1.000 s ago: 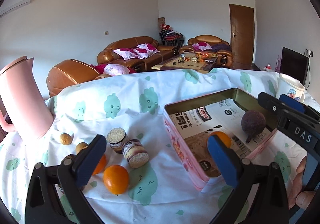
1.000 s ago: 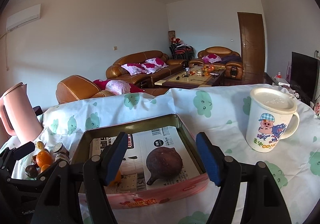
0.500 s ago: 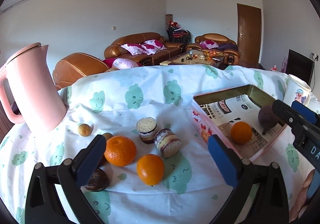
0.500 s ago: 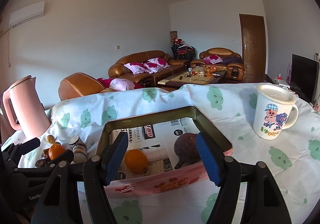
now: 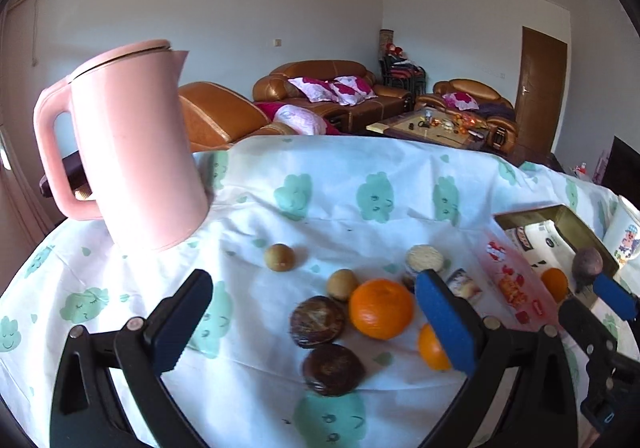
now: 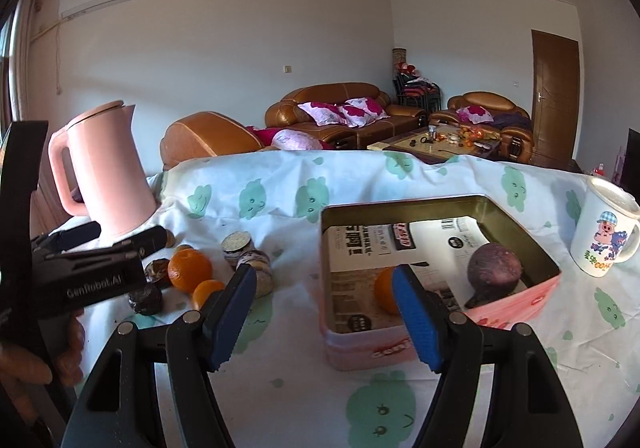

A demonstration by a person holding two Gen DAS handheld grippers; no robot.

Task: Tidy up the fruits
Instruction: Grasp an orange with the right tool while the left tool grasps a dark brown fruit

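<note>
My left gripper (image 5: 316, 324) is open and empty above a loose group of fruit on the tablecloth: a large orange (image 5: 381, 309), a second orange (image 5: 430, 348) partly behind the right finger, two dark brown fruits (image 5: 318, 322) (image 5: 333, 369) and two small tan ones (image 5: 280, 257) (image 5: 342, 284). A pink tin (image 6: 536, 298) lined with paper holds one orange (image 6: 383, 294) and a dark purple fruit (image 6: 494, 268). My right gripper (image 6: 326, 316) is open and empty, just in front of the tin's left near corner.
A pink kettle (image 5: 132, 152) stands at the back left. Round snack cakes (image 5: 425, 260) lie between the fruit and the tin. A white cartoon mug (image 6: 606, 226) stands right of the tin. The left gripper's body (image 6: 80, 272) is at the right wrist view's left.
My left gripper has swung left from the tin to over the loose fruit near the kettle. My right gripper has shifted left, so the tin now lies to its right.
</note>
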